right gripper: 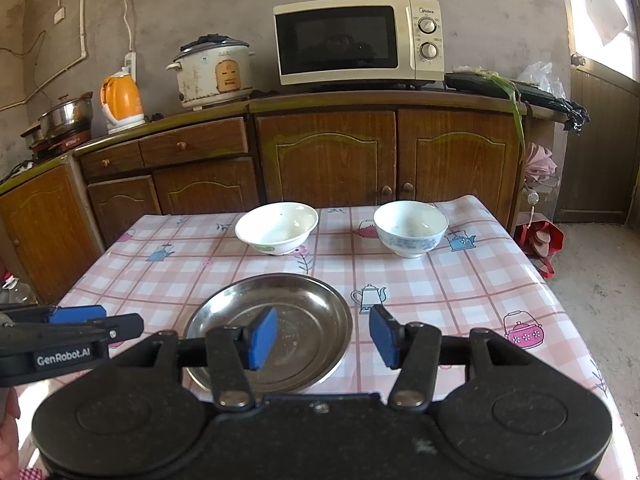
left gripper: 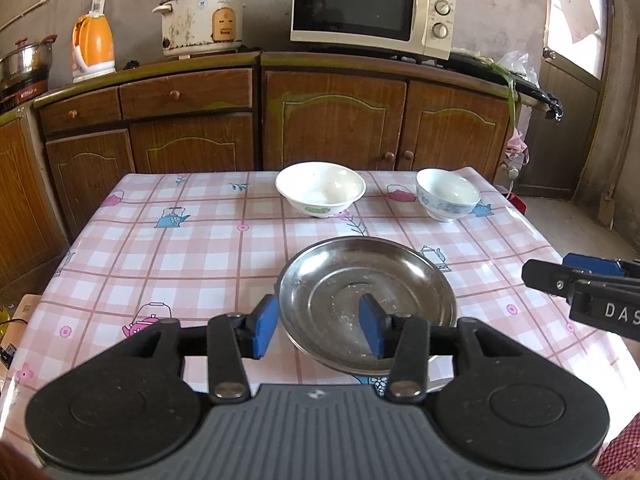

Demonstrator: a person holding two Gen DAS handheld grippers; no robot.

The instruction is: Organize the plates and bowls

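Note:
A steel plate [left gripper: 360, 276] [right gripper: 304, 300] lies flat on the near half of the checked tablecloth. My left gripper [left gripper: 318, 330] is open and straddles the plate's left rim, one blue pad outside it and one over the plate. My right gripper [right gripper: 323, 336] is also open and straddles the right rim the same way. Neither pair of pads presses on the metal. Each gripper shows from the side in the other's view: the right gripper [left gripper: 580, 280] and the left gripper [right gripper: 80, 324]. At the far edge stand a white bowl with a green mark [left gripper: 320, 190] [right gripper: 276, 228] and a blue-patterned bowl [left gripper: 447, 196] [right gripper: 411, 228], apart from each other.
The table [left gripper: 160, 260] [right gripper: 460, 280] ends just behind the bowls, facing wooden cupboards [left gripper: 336, 120]. On the counter sit a microwave [left gripper: 372, 8], a rice cooker [left gripper: 204, 20], an orange kettle [left gripper: 92, 46] and a steel pot [left gripper: 28, 60]. A door [left gripper: 576, 80] is at the right.

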